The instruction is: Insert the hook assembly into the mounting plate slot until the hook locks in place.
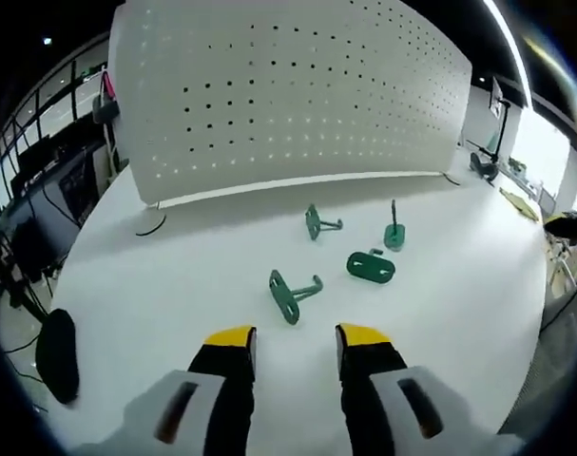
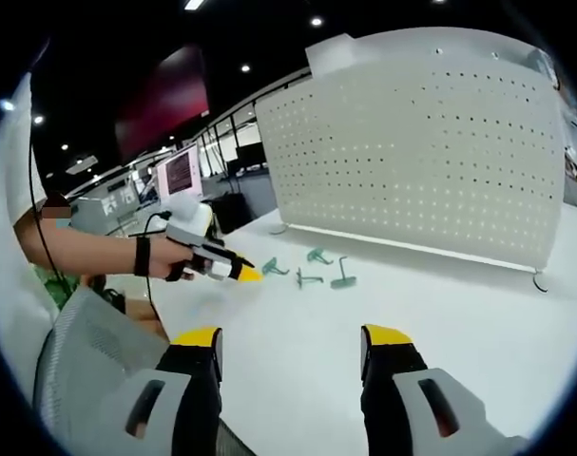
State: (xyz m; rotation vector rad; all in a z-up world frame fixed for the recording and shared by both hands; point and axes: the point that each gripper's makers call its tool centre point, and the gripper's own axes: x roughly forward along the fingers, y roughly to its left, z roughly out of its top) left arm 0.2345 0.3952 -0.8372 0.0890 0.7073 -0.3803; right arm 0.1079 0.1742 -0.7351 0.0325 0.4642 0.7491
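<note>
White round-edged worktop [image 1: 174, 275]: carries all items listed below.

White perforated metal mounting panel [image 1: 288, 95]: stands upright along the far side of the worktop, on small feet; seen at an angle in the right gripper view [image 2: 412, 152].

Green metal hook pieces, four in number, lying loose in a cluster in front of the panel, none touching it:
- nearest hook with oval plate [image 1: 290, 293], just ahead of the left tongs;
- flat oval green plate piece [image 1: 371, 266], to its right;
- hook with upright pin [image 1: 394, 230], further back;
- small hook [image 1: 317, 223], closest to the panel.
In the right gripper view the cluster [image 2: 312, 271] appears small; individual pieces are hard to separate.

Left tongs [image 1: 296, 339]: yellow-tipped black jaws, set wide apart, holding nothing, above the worktop short of the nearest hook. Also seen from the side [image 2: 248, 275], in a person's hand [image 2: 179, 261], tips near the cluster.

Right tongs [image 2: 292, 340]: yellow-tipped jaws wide apart, empty, well apart from the hooks.
</note>
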